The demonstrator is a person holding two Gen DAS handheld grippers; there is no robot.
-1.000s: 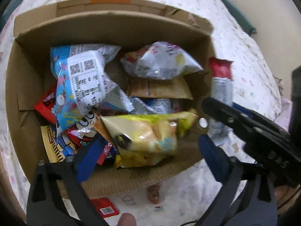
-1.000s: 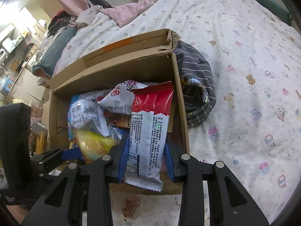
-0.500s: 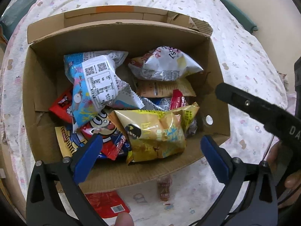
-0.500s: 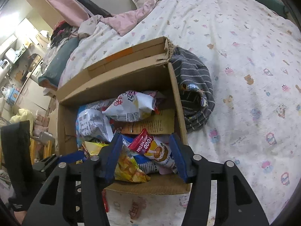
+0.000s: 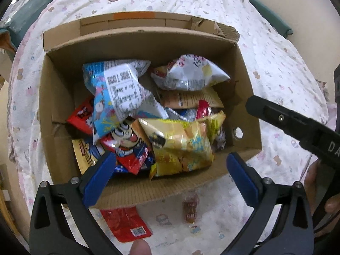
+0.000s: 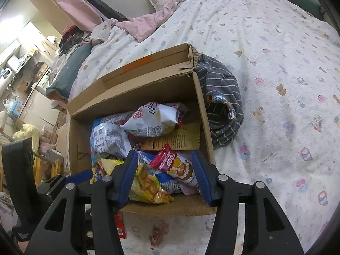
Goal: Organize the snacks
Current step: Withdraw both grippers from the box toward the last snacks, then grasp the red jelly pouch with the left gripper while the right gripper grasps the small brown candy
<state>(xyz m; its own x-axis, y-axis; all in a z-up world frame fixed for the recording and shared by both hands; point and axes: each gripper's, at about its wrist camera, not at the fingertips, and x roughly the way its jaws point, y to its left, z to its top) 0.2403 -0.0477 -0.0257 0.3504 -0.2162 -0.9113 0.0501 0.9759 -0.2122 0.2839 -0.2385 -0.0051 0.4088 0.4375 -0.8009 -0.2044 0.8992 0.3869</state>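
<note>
Snacks fill the cardboard box (image 5: 63, 110) on the bed; both the right gripper (image 6: 164, 174) and left gripper (image 5: 170, 176) hang open and empty. Next, judging by leftovers: the red packet (image 5: 125, 223) at 6 o'clock below the box.

— How many boxes do you have in front of you?

— One open brown cardboard box (image 5: 63, 97), sitting on one white printed bedsheet (image 5: 276, 48).

— And how many snack packets in it?

— I count at least eight on top: one yellow crinkly bag (image 5: 180, 146), one blue-and-white bag (image 5: 114, 97), one white puffy bag (image 5: 191, 76), one tan flat packet (image 5: 189, 99), one red packet with a drink picture (image 6: 176, 163), and three more red or yellow ones at the left. Any underneath I can't count.

— Anything outside the box?

— Two: one flat red packet (image 5: 127, 223) and one small brown wrapped piece (image 5: 190, 209). Also one grey striped cloth (image 6: 223, 97).
</note>
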